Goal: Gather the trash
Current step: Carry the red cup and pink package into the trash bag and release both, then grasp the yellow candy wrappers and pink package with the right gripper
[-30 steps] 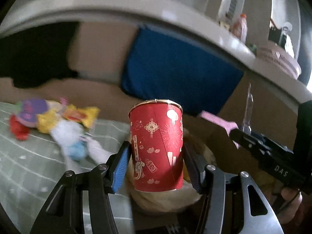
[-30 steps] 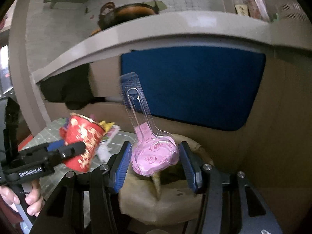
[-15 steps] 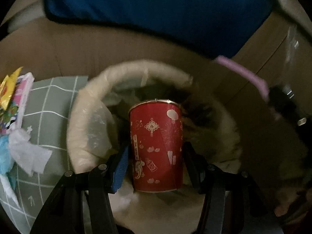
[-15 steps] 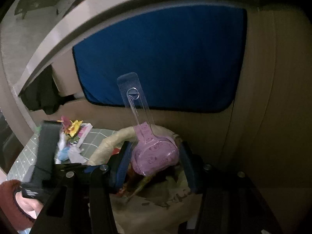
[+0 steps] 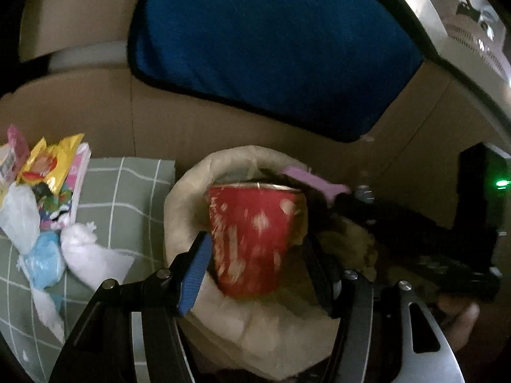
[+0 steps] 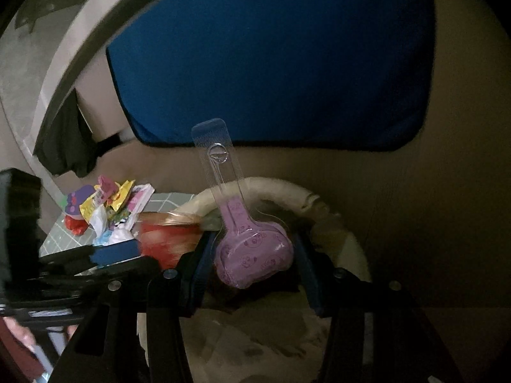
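Left hand-held gripper (image 5: 258, 258) has its fingers spread wide, red cup (image 5: 254, 239) blurry between them over the bag (image 5: 182, 210). Right hand-held gripper (image 6: 252, 255) pinches a pink blister pack (image 6: 252, 252) above the same bag. Wrappers (image 5: 48, 188) sit on the green mat (image 5: 127, 198).

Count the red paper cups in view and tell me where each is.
1. The red paper cup sits between the open jaws of the left gripper, over the trash bag. Others may be hidden inside the bag.
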`<state>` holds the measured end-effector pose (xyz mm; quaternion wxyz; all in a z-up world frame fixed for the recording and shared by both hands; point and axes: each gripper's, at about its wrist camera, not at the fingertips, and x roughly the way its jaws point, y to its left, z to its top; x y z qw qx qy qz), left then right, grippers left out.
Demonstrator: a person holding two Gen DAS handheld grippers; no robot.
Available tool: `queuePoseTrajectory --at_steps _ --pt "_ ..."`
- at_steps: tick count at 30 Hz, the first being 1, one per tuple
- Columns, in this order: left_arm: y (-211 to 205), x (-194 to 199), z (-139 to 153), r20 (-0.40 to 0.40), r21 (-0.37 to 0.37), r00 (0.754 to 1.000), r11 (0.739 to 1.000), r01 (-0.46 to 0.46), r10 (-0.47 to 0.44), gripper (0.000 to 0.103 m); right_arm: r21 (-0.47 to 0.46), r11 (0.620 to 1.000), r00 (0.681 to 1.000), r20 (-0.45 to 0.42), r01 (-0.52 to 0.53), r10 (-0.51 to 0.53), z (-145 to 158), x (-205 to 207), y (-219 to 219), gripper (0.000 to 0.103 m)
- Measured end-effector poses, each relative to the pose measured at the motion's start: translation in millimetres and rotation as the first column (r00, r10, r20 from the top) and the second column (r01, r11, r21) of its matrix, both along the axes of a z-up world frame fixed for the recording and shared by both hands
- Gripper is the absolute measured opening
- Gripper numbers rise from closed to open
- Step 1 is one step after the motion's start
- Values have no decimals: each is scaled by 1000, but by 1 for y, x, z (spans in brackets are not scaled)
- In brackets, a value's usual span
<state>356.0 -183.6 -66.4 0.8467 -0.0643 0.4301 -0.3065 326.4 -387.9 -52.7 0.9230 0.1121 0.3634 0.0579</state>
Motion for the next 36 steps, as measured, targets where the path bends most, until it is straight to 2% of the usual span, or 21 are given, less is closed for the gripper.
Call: queuePoseTrajectory --at_steps 3,6,8,10,15,18,21,27,32,36 --pt "11 -1 1 -18 -20 1000 1000 -20 20 60 -13 1000 998 -55 -10 9 -13 11 7 49" --pt "24 -3 10 32 -6 997 998 -69 69 60 -33 999 998 -69 -13 11 -21 10 11 52" --pt "31 -5 17 76 5 991 994 -113 113 60 -53 999 999 -48 0 -3 -19 6 13 68" --pt "42 -11 23 120 19 981 988 -152 149 60 -35 999 999 -33 1 -2 -14 3 12 73" --pt "70 -33 32 264 67 939 967 -248 222 60 -2 1000 999 -18 -31 31 0 -6 17 73" --pt "96 -48 43 295 26 916 956 -291 271 60 -101 994 999 3 -43 44 12 -13 39 72" --pt "121 -58 51 312 -37 893 943 -331 326 60 -131 990 998 24 -51 54 21 -21 54 71" --pt "179 -77 66 299 -112 838 889 -444 456 60 -144 985 993 45 -98 106 30 -26 92 64" --pt "222 -87 67 310 -109 786 841 -530 535 60 -185 974 986 83 -130 148 38 -32 134 64" --pt "262 -92 59 280 -122 754 801 -586 594 60 -200 963 975 86 -183 203 39 -29 165 64"
